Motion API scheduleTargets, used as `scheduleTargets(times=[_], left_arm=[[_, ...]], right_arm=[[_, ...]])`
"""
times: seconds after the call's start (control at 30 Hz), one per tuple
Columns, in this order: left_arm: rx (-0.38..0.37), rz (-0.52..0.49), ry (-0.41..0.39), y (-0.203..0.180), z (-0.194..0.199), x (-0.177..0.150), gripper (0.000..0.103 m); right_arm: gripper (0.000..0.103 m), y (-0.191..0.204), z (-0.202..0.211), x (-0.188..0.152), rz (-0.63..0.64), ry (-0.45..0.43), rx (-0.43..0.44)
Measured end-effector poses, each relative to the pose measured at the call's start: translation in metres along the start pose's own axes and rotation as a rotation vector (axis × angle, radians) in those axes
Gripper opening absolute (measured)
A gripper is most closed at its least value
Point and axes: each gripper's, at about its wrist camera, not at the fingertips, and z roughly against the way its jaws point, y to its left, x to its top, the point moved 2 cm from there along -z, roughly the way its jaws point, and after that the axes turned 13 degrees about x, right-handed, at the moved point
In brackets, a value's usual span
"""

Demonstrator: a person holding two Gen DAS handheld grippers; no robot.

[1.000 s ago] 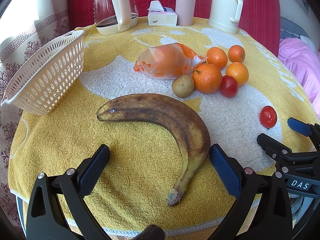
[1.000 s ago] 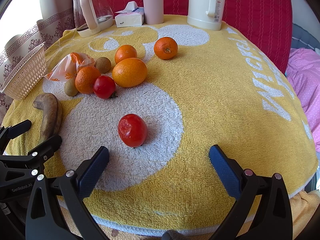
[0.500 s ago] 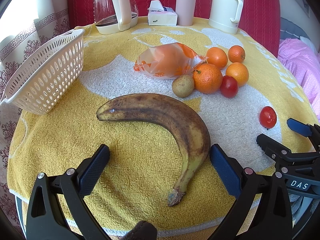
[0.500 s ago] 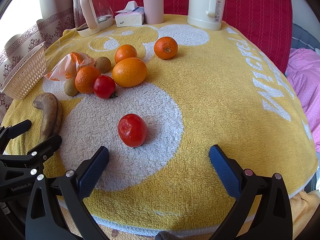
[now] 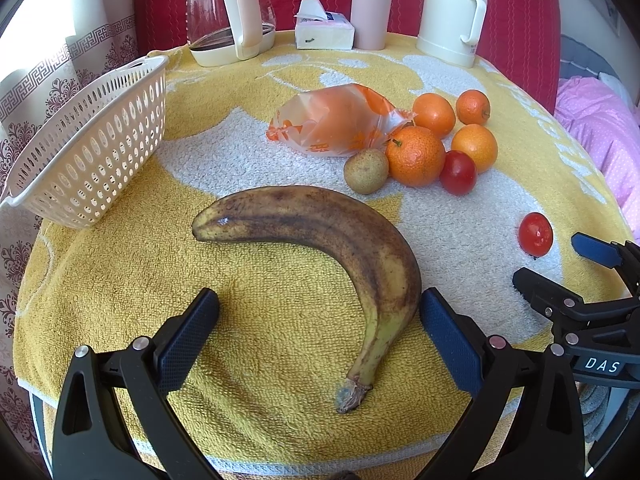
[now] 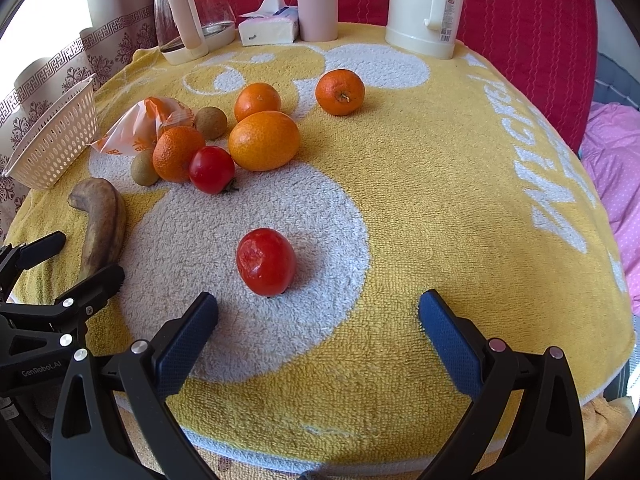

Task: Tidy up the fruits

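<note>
Banana (image 5: 344, 248) lies on the yellow towel (image 5: 120, 280), its stem end between the wide-spread fingers of the left gripper (image 5: 319, 320), nothing held. Right gripper (image 6: 318, 320) equally wide apart, empty, just short of a tomato (image 6: 266, 262).

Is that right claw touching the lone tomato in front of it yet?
Apart. In the right wrist view, bare white towel shows between the tomato and the open right gripper; neither finger reaches it.

Glass kettle (image 5: 228, 12), tissue pack (image 5: 324, 34), pink tumbler (image 5: 371, 8), cream flask (image 5: 454, 12) (all along the far edge)
</note>
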Motion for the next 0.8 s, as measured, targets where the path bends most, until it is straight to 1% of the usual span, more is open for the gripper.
scheduleTargets(times=[0.33,0.4,0.5,0.53,0.6,0.63,0.7,0.73,0.8], left_arm=[[-0.018,0.011,-0.015,0.002,0.003,-0.001,0.101],[-0.048,0.033,-0.028,0.006,0.005,-0.001,0.101],[-0.156,0.095,-0.076,0.018,0.012,-0.003,0.101],[-0.179,0.111,-0.098,0.021,0.016,-0.004,0.101],[-0.203,0.123,-0.143,0.024,0.024,-0.006,0.1],[-0.211,0.119,-0.163,0.023,0.028,-0.007,0.098],[-0.219,0.097,-0.179,0.018,0.032,-0.007,0.092],[-0.219,0.083,-0.172,0.015,0.031,-0.006,0.091],[-0.214,0.069,-0.141,0.012,0.025,-0.003,0.081]], right_arm=[[0.098,0.002,0.005,-0.005,-0.001,-0.021,0.009],[0.098,0.002,0.006,-0.005,-0.004,-0.025,0.015],[0.098,0.001,0.008,-0.006,-0.011,-0.033,0.026],[0.098,0.001,0.008,-0.005,-0.013,-0.035,0.029],[0.098,0.0,0.008,-0.005,-0.015,-0.037,0.034],[0.098,-0.001,0.008,-0.005,-0.016,-0.038,0.037],[0.098,0.0,0.008,-0.005,-0.018,-0.04,0.039],[0.098,0.0,0.008,-0.005,-0.019,-0.041,0.04],[0.098,0.0,0.008,-0.004,-0.019,-0.041,0.041]])
